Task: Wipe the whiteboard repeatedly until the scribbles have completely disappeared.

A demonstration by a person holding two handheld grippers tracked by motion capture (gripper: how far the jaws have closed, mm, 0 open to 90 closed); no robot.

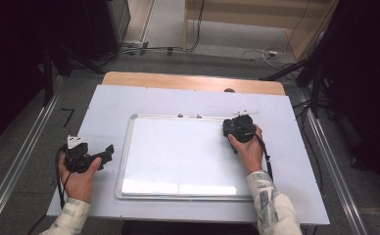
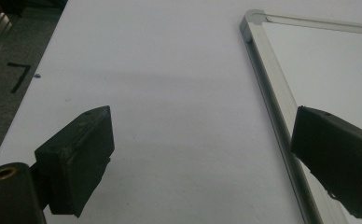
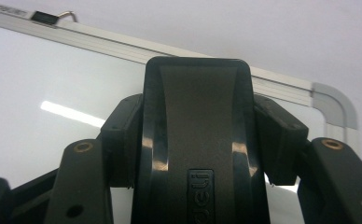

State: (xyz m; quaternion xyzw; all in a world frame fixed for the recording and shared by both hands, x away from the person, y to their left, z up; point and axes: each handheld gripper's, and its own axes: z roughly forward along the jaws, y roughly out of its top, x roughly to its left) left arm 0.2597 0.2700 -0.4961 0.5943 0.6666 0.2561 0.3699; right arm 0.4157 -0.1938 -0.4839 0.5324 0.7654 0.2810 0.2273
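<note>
The right hand-held gripper [image 3: 198,154] is clenched on one black whiteboard eraser [image 3: 200,140], pressed flat at the single whiteboard's [image 1: 178,156] two o'clock corner. The eraser looks light, stiff and smooth-shelled, best pinched across its narrow sides. The left hand-held gripper [image 1: 97,155] rests released on the bench [image 1: 109,100], at nine o'clock of the board.

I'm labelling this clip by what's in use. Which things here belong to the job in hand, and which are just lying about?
In use:
- black eraser, clamped in the right gripper
- whiteboard under it

Lying about or idle:
- left gripper, jaws open beside the board
- small clips on the board's top edge
- cables on the floor
</note>
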